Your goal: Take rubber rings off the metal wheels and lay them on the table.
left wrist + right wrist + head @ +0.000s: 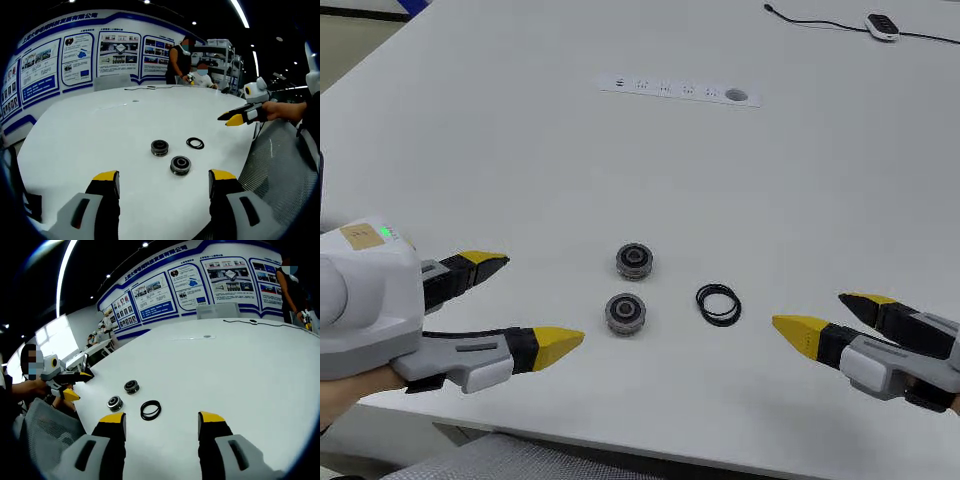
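Rubber rings [718, 304] beside two metal wheels [625, 313] on the surface [620, 170], between left gripper [525, 303] and right gripper [820, 312]; all fingers [555, 345] spread, touching nothing.

Rings [718, 304] lie on the table [520, 150], right of two wheels [625, 312].

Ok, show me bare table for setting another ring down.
Bare: the wide stretch between the wheels and the power strip. Crowded: near the front edge, wheels and rubber rings sit between the left gripper and right gripper.
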The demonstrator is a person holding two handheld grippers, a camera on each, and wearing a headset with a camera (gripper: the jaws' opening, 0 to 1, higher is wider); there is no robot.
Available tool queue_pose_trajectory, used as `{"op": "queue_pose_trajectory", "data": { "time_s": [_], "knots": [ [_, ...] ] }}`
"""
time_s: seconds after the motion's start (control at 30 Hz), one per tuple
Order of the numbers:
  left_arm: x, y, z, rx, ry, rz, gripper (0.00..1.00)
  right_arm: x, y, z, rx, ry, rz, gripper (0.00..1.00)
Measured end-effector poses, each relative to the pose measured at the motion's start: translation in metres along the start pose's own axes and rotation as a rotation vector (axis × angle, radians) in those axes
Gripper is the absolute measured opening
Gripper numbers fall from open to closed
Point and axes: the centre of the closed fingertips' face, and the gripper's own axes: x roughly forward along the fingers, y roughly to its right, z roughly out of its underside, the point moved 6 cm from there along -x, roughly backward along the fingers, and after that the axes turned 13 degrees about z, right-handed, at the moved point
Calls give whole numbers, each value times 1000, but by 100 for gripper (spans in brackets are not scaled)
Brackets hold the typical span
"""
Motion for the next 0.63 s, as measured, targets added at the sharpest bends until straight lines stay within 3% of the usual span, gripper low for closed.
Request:
{"op": "queue_pose_trajectory", "data": {
  "time_s": [0.63],
  "knots": [
    [2,2,0,0,-21,21,75,-3,2,0,47,12,0,60]
  ]
}}
